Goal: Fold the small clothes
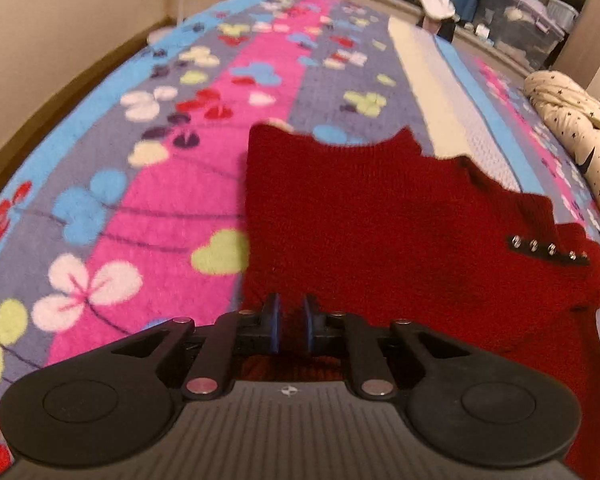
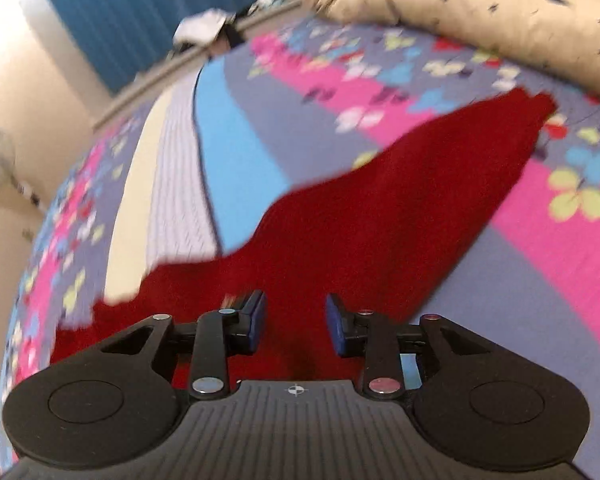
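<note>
A dark red knit sweater [image 1: 364, 216] lies spread on a bed's floral blanket [image 1: 172, 184]. The left tongs [image 1: 291, 320] are clenched on its near hem; the right tongs [image 2: 296, 320] hang released above the knit. A star-print duvet [image 1: 572, 120] is bunched at two o'clock, storage bins [image 1: 520, 24] beyond. No writing is legible.
</note>
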Motion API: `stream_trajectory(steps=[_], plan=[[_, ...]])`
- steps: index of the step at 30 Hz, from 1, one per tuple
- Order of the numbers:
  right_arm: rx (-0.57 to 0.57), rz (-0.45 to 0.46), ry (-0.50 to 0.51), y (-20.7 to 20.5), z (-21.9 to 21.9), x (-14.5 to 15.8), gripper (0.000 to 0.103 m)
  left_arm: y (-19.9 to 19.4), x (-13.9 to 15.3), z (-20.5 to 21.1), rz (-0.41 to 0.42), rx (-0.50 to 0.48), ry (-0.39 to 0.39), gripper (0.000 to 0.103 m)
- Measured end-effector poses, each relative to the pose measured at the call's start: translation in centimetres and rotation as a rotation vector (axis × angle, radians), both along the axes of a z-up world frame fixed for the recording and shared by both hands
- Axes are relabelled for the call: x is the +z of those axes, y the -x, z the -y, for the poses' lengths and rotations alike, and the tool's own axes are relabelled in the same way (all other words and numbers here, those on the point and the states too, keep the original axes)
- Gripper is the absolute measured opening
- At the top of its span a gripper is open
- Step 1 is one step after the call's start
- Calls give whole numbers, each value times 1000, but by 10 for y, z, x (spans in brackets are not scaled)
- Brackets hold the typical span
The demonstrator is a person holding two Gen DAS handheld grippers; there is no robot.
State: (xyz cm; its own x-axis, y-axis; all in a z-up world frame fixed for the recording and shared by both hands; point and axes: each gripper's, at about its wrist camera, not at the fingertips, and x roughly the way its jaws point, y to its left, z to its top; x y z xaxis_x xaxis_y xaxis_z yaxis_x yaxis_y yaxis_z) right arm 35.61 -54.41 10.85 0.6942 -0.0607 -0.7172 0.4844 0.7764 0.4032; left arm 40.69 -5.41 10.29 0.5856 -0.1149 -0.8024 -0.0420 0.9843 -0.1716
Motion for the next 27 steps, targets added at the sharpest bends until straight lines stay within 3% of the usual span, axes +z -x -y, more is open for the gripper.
stream_trajectory(steps=[2,4,9,12,17,21,25,27], plan=[[-58,26,-22,3,22,3,36,0,0,2,19,-12,-1,15],[-108,35,-39,8,42,3,36,-2,-6,3,-20,-19,8,14],[-188,78,-80,21,89,1,36,0,-8,13,-23,-45,-56,15],[-297,99,-86,32,126,-4,36,0,-9,15,-22,-50,-63,15],[-439,118,-126,47,174,-29,38,0,-9,15,-20,-52,-68,19],[-494,174,-182,45,205,-51,39,1,-9,18,-14,-57,-72,21],[-517,181,-178,36,222,-69,50,1,-10,18,-13,-55,-67,21],[-525,176,-203,32,227,-83,50,0,-11,19,-13,-56,-67,21]])
